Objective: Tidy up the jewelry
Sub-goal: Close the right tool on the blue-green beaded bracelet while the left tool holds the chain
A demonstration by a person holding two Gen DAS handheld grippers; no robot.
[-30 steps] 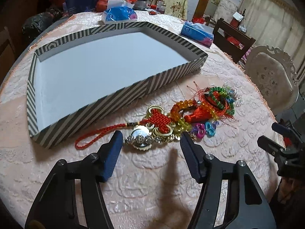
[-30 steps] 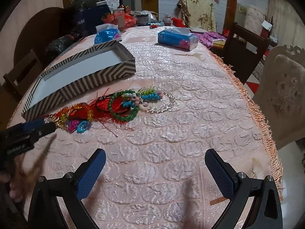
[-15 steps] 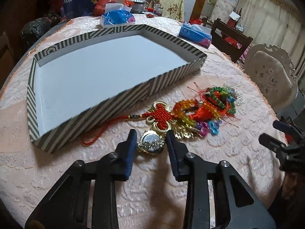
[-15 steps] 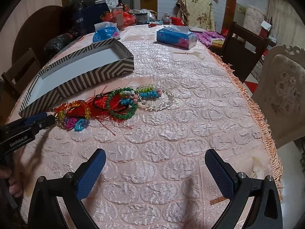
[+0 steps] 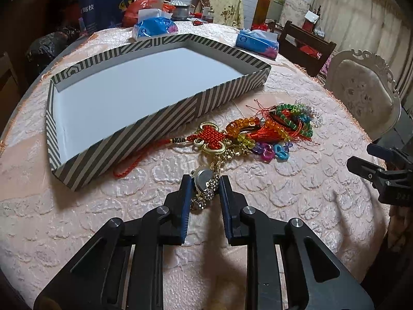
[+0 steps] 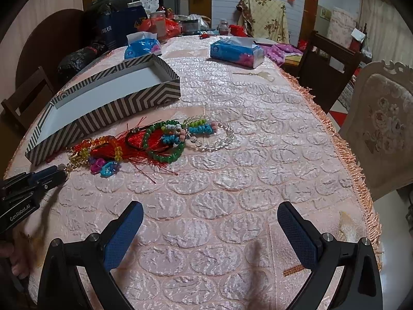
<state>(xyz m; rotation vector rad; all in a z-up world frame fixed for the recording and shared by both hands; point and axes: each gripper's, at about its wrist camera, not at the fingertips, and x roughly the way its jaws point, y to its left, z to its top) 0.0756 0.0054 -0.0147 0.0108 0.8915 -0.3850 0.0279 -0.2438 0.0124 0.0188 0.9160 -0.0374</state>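
Partly hidden, left tongs (image 5: pixel 205 184) pinch the watch (image 5: pixel 204 182); right tongs (image 6: pixel 210 218) gape, holding nothing.

One striped tray (image 5: pixel 144 131), two blue tissue packs (image 6: pixel 236 51) (image 6: pixel 142 47), one gold watch (image 5: pixel 204 183), one red knot tassel (image 5: pixel 211 139), one green bead bracelet (image 6: pixel 165 142), one clear bead bracelet (image 6: pixel 219 139), two chairs (image 6: pixel 382 134) (image 6: pixel 327 69), two tongs (image 5: pixel 205 183) (image 6: pixel 210 232) over one bench (image 6: pixel 258 180)

We see a gold watch (image 5: pixel 205 184) pinched upright between the left gripper's (image 5: pixel 205 188) pads, its chain trailing to the heap of beads (image 5: pixel 260 134) and red knot (image 5: pixel 213 139) beside the empty striped tray (image 5: pixel 160 129)
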